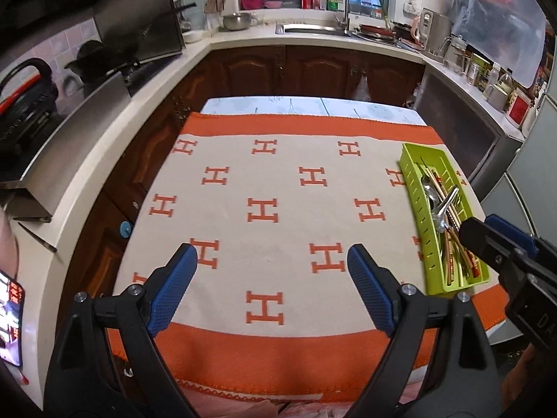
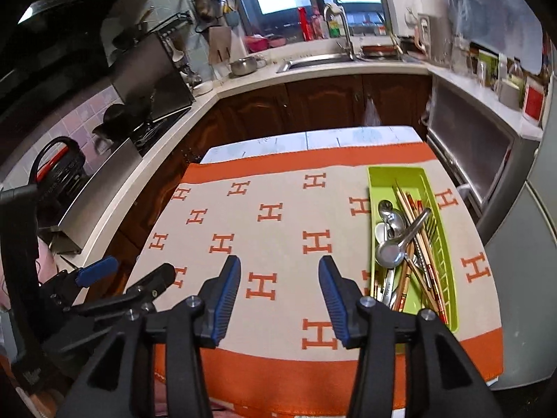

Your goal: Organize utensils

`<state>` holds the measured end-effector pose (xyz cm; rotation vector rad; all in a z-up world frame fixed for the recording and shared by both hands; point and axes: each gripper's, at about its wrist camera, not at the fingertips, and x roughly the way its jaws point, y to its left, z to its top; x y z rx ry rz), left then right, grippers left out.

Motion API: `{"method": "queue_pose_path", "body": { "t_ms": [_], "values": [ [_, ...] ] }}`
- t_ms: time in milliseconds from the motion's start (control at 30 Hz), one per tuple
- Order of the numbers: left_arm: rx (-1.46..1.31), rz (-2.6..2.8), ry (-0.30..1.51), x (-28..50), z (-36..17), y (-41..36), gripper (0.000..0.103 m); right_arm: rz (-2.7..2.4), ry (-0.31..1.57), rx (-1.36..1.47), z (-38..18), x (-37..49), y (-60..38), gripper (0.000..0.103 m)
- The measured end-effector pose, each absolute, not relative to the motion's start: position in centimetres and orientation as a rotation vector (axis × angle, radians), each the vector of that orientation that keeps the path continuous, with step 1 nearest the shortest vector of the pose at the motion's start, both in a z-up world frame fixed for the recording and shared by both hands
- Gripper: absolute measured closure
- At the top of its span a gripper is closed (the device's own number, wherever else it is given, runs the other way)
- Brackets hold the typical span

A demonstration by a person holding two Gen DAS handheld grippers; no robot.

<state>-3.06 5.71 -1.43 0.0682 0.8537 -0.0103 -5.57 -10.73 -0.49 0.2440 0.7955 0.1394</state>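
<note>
Looking along the left gripper (image 1: pixel 272 264), its blue-padded fingers stand wide apart and hold nothing, hovering above the bare middle of the cloth (image 1: pixel 278 188). No loose utensil lies anywhere on that orange-and-cream surface. Off to the right sits the green tray (image 1: pixel 414 188), running lengthwise near the cloth's right edge, with utensils piled in it: chopsticks (image 1: pixel 452 250) and metal spoons (image 1: pixel 431 191) in one mixed heap. The right gripper (image 1: pixel 494 233) enters at the far right, just beside the tray's near end; from this side I cannot tell how its fingers stand.

From the right wrist, the right gripper (image 2: pixel 279 285) shows its fingers parted and empty, poised over the cloth (image 2: pixel 271 244) just left of the tray (image 2: pixel 449 278). Inside the tray a ladle-like spoon (image 2: pixel 391 252) lies across the chopsticks (image 2: pixel 423 271), with a fork (image 2: pixel 430 224) and more spoons (image 2: pixel 386 209) tangled among them. The left gripper (image 2: pixel 125 271) shows at the left edge, also parted.

As a judgement: gathering looks finished, since every utensil seen is already in the tray and none remains on the cloth. If sorting by kind was meant, that is left undone, because the pile is jumbled and crossed. Otherwise the task appears at or near its end.
</note>
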Motion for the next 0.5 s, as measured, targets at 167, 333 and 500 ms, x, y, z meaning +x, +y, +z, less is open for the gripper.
{"method": "queue_pose_path", "body": {
  "t_ms": [167, 333, 500],
  "values": [
    [0.066, -0.005, 0.803, -4.6, -0.8, 5.9, 0.016, 0.149, 0.785, 0.213, -0.5, -6.0, -9.7, 0.056],
    [0.041, -0.006, 0.795, -4.9, -0.7, 6.5, 0.016, 0.157, 0.786, 0.226, -0.9, -6.2, -9.4, 0.056],
    [0.032, -0.01, 0.801, -4.9, -1.0, 6.7, 0.016, 0.165, 0.799, 0.233, -1.3, -6.2, -9.2, 0.056]
  ]
}}
